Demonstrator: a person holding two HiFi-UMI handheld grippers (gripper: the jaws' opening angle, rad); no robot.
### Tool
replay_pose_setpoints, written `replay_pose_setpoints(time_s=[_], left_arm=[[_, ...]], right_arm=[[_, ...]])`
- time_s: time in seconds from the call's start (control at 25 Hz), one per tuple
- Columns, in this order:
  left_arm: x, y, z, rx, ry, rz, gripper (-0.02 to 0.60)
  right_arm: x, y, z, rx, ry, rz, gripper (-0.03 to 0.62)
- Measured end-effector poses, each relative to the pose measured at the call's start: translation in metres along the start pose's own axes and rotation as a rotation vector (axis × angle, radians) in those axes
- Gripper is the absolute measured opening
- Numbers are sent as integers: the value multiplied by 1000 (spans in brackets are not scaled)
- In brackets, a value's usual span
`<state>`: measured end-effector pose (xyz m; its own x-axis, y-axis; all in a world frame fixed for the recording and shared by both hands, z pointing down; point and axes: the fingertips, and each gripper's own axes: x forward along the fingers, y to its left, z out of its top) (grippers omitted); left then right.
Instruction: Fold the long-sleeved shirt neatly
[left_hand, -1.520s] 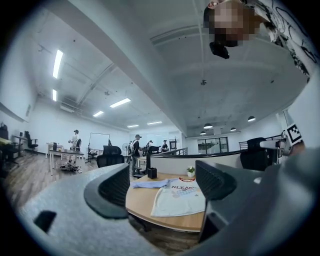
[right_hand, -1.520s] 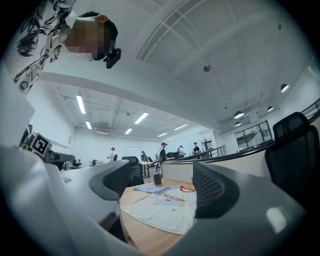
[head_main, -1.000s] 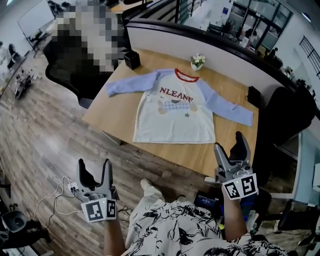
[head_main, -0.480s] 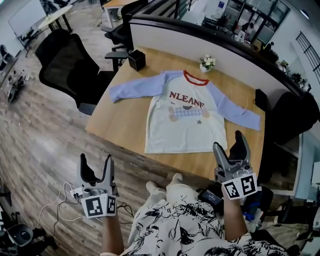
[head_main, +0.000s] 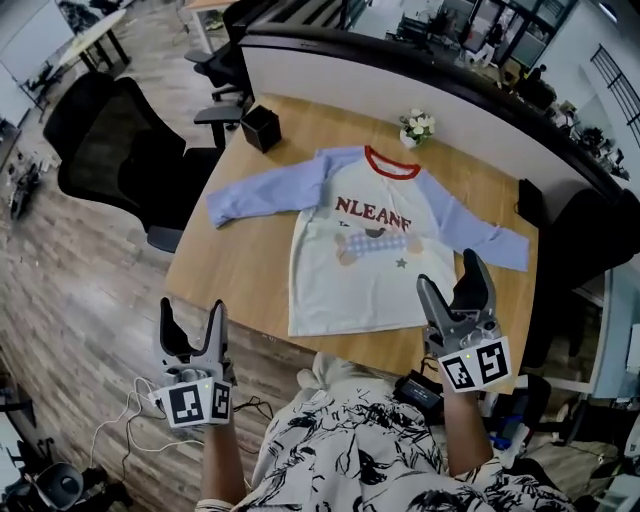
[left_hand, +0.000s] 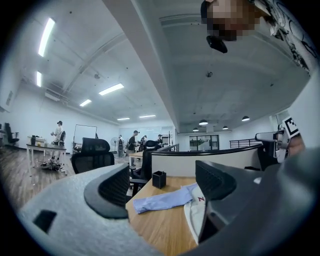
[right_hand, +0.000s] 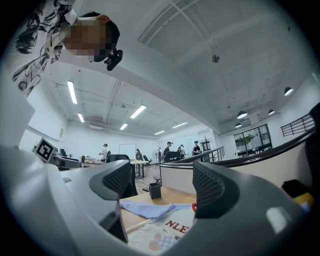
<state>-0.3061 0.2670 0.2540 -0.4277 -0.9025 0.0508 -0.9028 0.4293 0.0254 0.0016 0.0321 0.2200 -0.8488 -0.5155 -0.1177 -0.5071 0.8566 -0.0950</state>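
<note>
The left gripper hung short of the table, over the floor, jaws apart and empty; the long-sleeved shirt lay flat and face up on the table, both sleeves spread wide; the right gripper hovered near its hem corner, jaws likewise apart and empty; a neat first fold would likely need both brought in level, each pinching a sleeve without dragging the body.

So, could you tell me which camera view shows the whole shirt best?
The head view: the shirt lies flat on the table, both sleeves spread. The left gripper view catches one sleeve and an edge; the right, a sleeve and some print.
</note>
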Motion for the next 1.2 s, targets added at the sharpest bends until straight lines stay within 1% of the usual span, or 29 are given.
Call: replay_pose_setpoints(time_s=[0.16, 0.28, 0.44, 0.56, 0.72, 0.84, 1.0, 1.08, 1.2], left_arm=[[54, -3, 3, 37, 21, -32, 403], [88, 6, 10, 61, 17, -37, 402], [131, 24, 18, 131, 22, -80, 402], [167, 45, 13, 177, 55, -144, 403], [223, 85, -13, 234, 137, -240, 413], [258, 115, -39, 240, 190, -308, 414], [294, 140, -81, 247, 276, -397, 414], [308, 150, -99, 224, 304, -422, 414], [322, 160, -127, 222, 346, -479, 414]], right_arm=[[37, -6, -10, 43, 3, 27, 385], [65, 3, -22, 69, 28, 85, 385], [104, 36, -39, 87, 67, 185, 385], [130, 72, -58, 104, 116, 252, 385], [174, 125, -93, 102, 184, 322, 385], [214, 164, -125, 76, 235, 362, 385], [254, 210, -177, 94, 357, 379, 385], [270, 228, -200, 95, 408, 386, 385], [289, 248, -234, 126, 479, 364, 385]])
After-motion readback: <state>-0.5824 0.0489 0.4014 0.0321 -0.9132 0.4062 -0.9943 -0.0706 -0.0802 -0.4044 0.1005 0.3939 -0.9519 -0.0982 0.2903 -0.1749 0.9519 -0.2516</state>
